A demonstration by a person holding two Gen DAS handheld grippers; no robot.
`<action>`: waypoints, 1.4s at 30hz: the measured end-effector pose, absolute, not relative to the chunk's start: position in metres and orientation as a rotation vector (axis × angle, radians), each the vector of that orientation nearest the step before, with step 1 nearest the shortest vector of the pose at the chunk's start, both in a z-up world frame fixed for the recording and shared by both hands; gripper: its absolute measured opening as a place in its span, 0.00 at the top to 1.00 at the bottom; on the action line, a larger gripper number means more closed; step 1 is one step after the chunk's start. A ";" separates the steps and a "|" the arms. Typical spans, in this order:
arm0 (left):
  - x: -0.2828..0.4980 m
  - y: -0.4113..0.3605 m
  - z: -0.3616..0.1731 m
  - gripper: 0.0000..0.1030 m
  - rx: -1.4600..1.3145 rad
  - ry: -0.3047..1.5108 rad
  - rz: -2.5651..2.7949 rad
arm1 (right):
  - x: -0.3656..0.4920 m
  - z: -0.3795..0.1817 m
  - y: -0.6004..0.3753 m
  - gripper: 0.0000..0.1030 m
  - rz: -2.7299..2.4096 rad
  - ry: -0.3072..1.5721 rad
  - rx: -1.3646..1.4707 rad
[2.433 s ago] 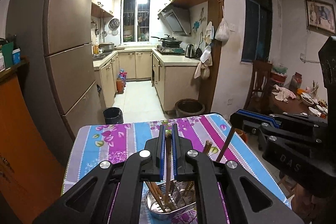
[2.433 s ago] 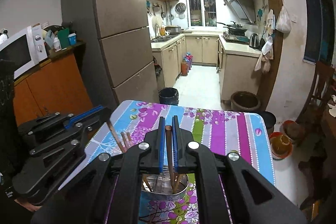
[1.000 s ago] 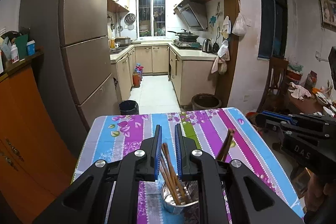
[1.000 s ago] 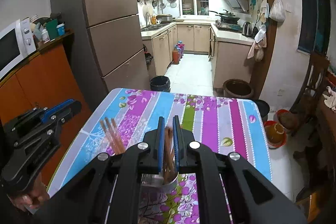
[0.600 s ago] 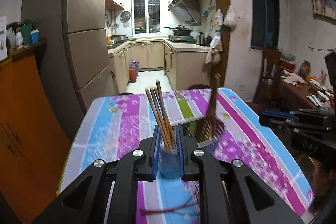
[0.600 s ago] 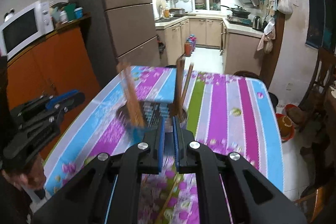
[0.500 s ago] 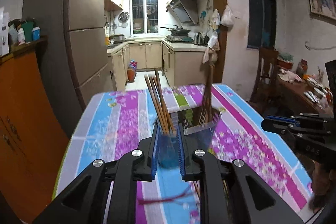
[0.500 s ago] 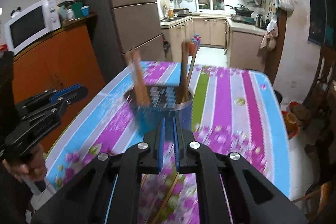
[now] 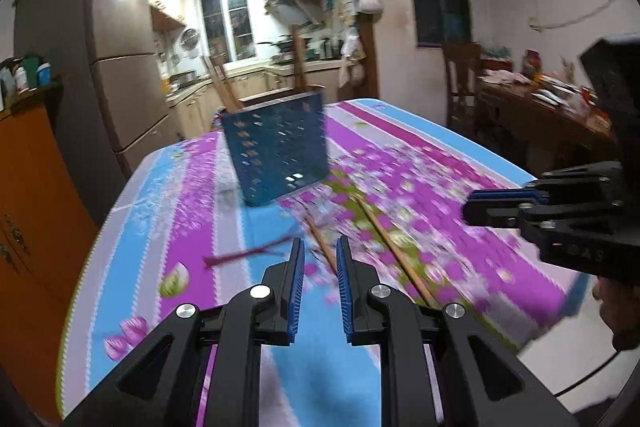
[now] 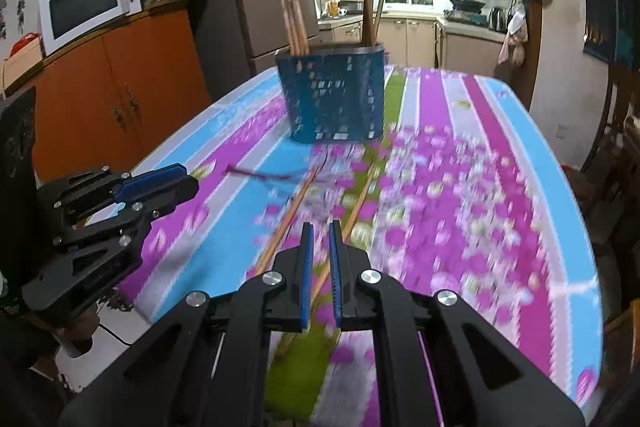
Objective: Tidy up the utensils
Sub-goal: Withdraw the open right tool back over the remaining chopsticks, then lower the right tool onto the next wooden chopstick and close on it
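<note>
1. Landmark: blue perforated utensil holder (image 10: 334,95), upright on the counter (image 10: 500,163), which wears a striped floral cloth.
2. In the holder: a bundle of wooden chopsticks (image 10: 294,23) leaning toward its fridge side, and a darker wooden handle (image 10: 368,15) with a thinner stick beside it at the other side.
3. On the cloth just in front of the holder lie two loose chopsticks (image 10: 296,205), roughly parallel, running from its base toward the near edge. Both are blurred.
4. A thin reddish streak (image 10: 260,174) lies on the cloth beside them, on the cupboard side; I cannot tell what it is.
5. Left gripper (image 9: 320,267): low over the counter, in front of the holder, jaws slightly parted and recently widened a little; nothing between them; one loose chopstick shows beneath the gap.
6. Right gripper (image 10: 319,251): also in front of the holder, over the near ends of the loose chopsticks, jaws drawn almost together, grasping nothing.
7. Orange cupboard (image 10: 120,87) with a microwave (image 10: 86,5) stands well beyond the holder, on the left gripper's side.
</note>
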State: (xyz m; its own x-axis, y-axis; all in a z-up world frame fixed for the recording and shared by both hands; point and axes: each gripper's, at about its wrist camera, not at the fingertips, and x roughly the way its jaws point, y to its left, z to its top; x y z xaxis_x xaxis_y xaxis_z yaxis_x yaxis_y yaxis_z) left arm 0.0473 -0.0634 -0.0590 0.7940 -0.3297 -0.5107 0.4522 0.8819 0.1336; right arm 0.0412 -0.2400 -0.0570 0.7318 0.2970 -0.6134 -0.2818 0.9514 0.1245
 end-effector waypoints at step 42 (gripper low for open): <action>-0.009 -0.080 -0.161 0.87 0.321 0.447 -0.396 | -0.001 -0.145 -0.217 0.86 0.398 0.615 -0.117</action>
